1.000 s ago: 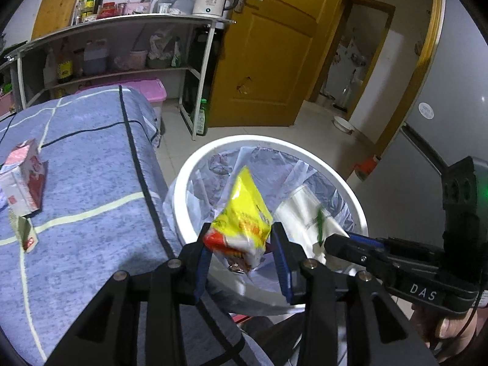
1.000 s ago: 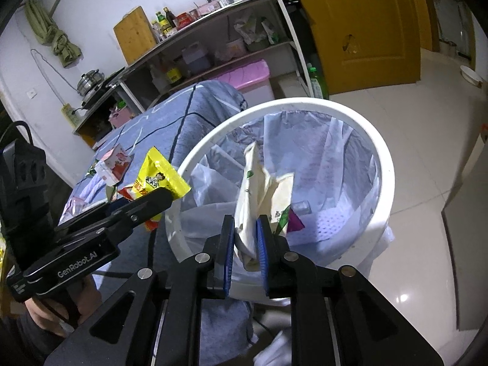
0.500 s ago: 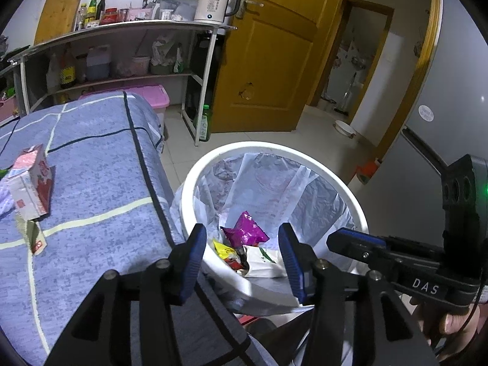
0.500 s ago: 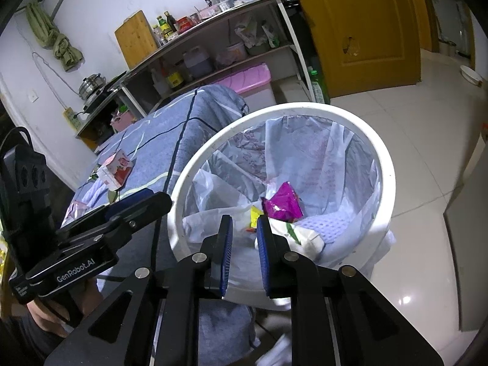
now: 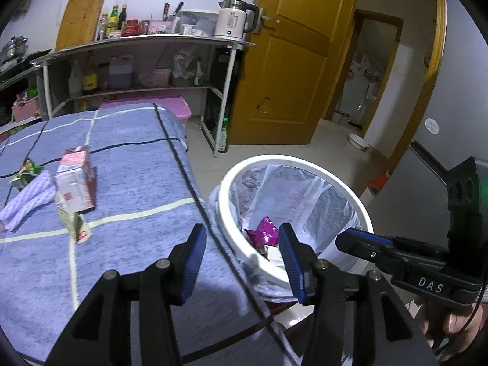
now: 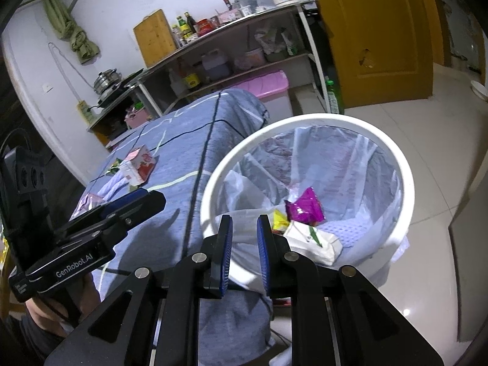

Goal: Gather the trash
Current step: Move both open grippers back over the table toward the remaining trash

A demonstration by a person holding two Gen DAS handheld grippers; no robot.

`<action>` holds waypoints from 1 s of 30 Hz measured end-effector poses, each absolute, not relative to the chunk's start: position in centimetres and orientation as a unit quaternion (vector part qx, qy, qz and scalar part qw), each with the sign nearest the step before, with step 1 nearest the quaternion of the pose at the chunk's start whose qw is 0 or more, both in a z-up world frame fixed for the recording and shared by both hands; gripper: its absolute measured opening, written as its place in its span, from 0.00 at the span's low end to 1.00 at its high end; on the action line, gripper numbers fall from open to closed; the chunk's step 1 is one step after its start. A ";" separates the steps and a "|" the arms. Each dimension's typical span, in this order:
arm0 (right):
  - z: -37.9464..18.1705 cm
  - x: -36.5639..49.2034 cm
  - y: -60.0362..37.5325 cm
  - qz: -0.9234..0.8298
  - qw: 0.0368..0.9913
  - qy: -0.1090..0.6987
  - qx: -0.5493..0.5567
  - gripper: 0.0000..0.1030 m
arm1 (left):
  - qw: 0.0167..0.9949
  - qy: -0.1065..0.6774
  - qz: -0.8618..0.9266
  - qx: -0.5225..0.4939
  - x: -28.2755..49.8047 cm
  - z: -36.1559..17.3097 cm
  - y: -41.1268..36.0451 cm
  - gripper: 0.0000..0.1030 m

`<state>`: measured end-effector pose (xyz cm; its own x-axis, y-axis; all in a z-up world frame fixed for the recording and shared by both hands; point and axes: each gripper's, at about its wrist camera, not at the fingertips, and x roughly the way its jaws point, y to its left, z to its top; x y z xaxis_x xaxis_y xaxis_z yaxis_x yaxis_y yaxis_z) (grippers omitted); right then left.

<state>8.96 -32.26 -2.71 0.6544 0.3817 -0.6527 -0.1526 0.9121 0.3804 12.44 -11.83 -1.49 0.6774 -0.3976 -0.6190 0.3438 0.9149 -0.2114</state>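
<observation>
A white bin (image 5: 308, 164) with a clear liner stands beside the table; it also shows in the right wrist view (image 6: 305, 122). Inside lie a purple wrapper (image 6: 305, 209), a yellow packet (image 6: 279, 218) and a white packet (image 6: 314, 242). My left gripper (image 5: 241, 238) is open and empty over the table edge by the bin. My right gripper (image 6: 244, 227) is open a little and empty at the bin's near rim. On the blue cloth lie a red and white carton (image 5: 76, 183), a small torn wrapper (image 5: 74, 225) and a green wrapper (image 5: 26, 175).
A lilac cloth (image 5: 26, 198) lies by the carton. A metal shelf rack (image 5: 137, 61) with bottles and a kettle (image 5: 233, 21) stands behind. A pink box (image 5: 180, 108), a green bottle (image 5: 224, 135) and a yellow door (image 5: 289, 76) are beyond the table.
Both grippers let their packets fall into the bin, the yellow one from the left and the white one from the right. Both then swung left toward the table; the left opened wider.
</observation>
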 end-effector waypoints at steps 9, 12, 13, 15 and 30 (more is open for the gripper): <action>-2.1 8.5 -29.6 0.172 0.899 0.383 0.128 0.25 | 0.923 0.340 -0.174 -0.045 11.1 -1.0 -9.2 0.50; -2.1 8.5 -28.7 0.180 0.897 0.384 0.122 0.26 | 0.925 0.338 -0.165 -0.048 10.6 -1.1 -8.2 0.50; -2.1 8.4 -28.4 0.183 0.897 0.384 0.119 0.26 | 0.926 0.338 -0.162 -0.049 10.5 -1.2 -7.9 0.50; -2.1 8.4 -27.8 0.189 0.895 0.386 0.116 0.26 | 0.926 0.339 -0.155 -0.052 10.1 -1.4 -7.2 0.50; -2.5 9.0 -23.5 0.229 0.883 0.399 0.092 0.26 | 0.933 0.338 -0.100 -0.073 8.5 -2.0 -2.1 0.50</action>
<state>9.02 -23.49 -2.48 0.5764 0.4781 -0.6627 -0.3305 0.8781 0.3460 8.54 -2.09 -2.03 0.7518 -0.2363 -0.6156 0.1370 0.9692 -0.2047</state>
